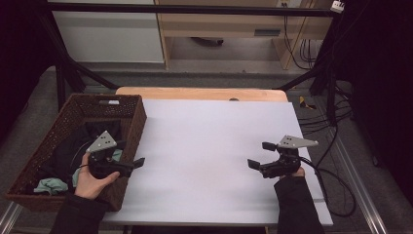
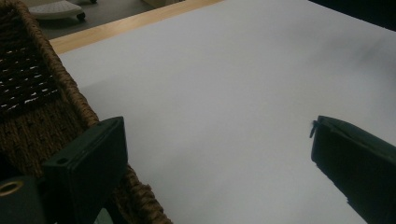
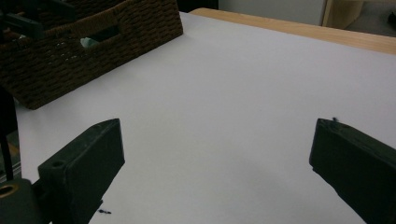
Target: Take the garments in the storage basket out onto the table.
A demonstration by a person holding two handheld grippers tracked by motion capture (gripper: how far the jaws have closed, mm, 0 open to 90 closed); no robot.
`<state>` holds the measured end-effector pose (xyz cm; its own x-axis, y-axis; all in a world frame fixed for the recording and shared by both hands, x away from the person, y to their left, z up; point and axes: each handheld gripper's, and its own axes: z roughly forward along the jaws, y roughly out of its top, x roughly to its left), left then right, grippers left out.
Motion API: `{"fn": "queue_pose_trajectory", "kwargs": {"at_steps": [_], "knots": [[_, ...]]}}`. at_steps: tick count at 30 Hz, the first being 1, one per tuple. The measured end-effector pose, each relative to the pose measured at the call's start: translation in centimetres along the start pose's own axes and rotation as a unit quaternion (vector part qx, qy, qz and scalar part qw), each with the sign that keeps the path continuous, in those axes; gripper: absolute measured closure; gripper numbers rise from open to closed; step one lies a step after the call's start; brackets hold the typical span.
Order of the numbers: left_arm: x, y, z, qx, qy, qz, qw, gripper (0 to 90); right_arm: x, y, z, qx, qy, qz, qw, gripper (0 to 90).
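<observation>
1. Basket [image 1: 130, 113]: a brown woven basket stands at the left edge of the table, holding dark clothes [image 1: 73, 146] and a pale green cloth [image 1: 48, 185]. In the dim light it is hard to tell how many garments lie inside.
2. Left gripper [image 1: 139, 162]: held in the person's left hand [image 1: 90, 181] just over the basket's near right wall, its jaws pointing out toward the white sheet [image 1: 209, 146]. In the left gripper view the jaws stand wide apart with nothing between them.
3. White sheet: it covers the table's middle and lies bare between the two grippers.
4. Right gripper [image 1: 260, 155]: low over the right part of the sheet, well apart from the basket, pointing left. Its jaws are wide and empty too.
5. Step in hand: judging by the pose, nothing has been picked yet; the work looks to be at its start, with the clothes all in the basket.
6. Next move: the left gripper would likely need to turn back and dip into the basket, then close on a fold of cloth and lift it clear of the rim.
</observation>
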<state>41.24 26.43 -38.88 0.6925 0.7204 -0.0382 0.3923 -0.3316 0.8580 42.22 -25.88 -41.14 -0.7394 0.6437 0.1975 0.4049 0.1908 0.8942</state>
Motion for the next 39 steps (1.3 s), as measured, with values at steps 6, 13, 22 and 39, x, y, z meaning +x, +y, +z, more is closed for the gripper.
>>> {"fn": "queue_pose_trajectory", "kwargs": {"at_steps": [6,13,22,39], "knots": [[0.0,0.2,-0.1,0.000,0.000,0.001,1.0000,3.5,0.0,0.0,0.0,0.000,0.002,-0.001,1.0000,3.6],[0.0,0.4,-0.2,0.002,0.001,0.001,1.0000,2.9,0.0,0.0,-0.1,-0.002,0.002,0.000,1.0000,3.6],[0.1,1.0,-1.0,0.003,0.007,0.004,1.0000,2.1,0.0,-0.1,0.1,0.000,0.001,0.002,1.0000,3.6],[1.2,1.4,-2.8,0.015,0.023,-0.004,0.9996,2.1,0.0,-0.1,0.1,0.003,0.001,0.002,1.0000,3.7]]}}
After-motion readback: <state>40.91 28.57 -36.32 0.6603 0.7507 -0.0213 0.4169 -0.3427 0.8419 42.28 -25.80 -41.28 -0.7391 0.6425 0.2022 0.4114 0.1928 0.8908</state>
